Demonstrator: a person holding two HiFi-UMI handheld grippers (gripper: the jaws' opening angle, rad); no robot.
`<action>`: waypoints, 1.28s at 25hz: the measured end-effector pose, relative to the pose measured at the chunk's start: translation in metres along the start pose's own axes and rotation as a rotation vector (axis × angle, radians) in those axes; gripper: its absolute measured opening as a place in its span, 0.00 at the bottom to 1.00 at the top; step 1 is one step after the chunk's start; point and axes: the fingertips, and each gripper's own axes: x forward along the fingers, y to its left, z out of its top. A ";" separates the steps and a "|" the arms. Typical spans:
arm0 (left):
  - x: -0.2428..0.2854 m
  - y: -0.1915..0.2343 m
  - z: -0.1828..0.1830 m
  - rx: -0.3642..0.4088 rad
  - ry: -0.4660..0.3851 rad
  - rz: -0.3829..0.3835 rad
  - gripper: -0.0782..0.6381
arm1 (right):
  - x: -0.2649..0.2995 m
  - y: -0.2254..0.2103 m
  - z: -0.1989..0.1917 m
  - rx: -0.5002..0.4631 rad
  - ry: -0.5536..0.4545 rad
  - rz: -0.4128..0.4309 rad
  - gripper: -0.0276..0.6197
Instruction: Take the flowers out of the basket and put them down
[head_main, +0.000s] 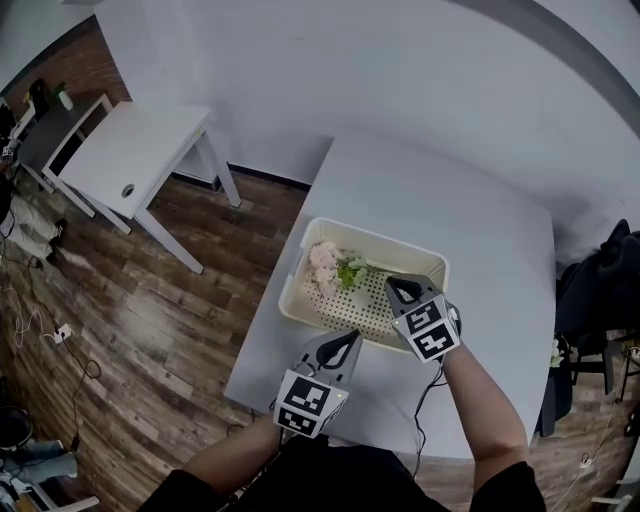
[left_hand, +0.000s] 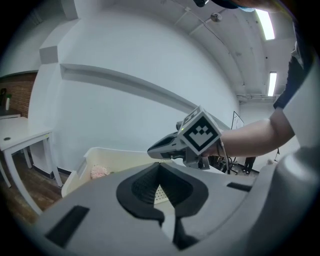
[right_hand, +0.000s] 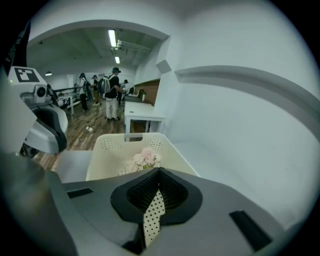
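Basket (head_main: 380, 240): cream, on grey table (head_main: 480, 200).
Flowers (head_main: 325, 262): pink, inside basket.
Left gripper (head_main: 349, 339): fingers together, empty.
Right gripper (head_main: 393, 286): fingers together, empty.

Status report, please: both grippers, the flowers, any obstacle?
Left gripper shut, empty, at basket rim. Right gripper shut, empty, above basket. Flowers lying inside basket. Path clear.

Grey left gripper (head_main: 349, 338) and right gripper (head_main: 393, 285) bear black-and-white marker cubes (head_main: 305, 402)

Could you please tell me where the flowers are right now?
In the head view, the flowers lie in the far left part of the cream basket on the grey table, ahead and left of the right tongs.
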 end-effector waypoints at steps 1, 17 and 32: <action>0.001 0.001 -0.001 0.004 0.005 -0.009 0.12 | 0.008 -0.001 -0.004 -0.027 0.030 0.006 0.08; 0.013 0.011 -0.019 0.054 0.098 -0.132 0.12 | 0.111 0.004 -0.080 -0.351 0.359 0.134 0.22; -0.001 0.010 -0.038 0.013 0.125 -0.162 0.12 | 0.160 -0.015 -0.107 -0.401 0.443 0.146 0.24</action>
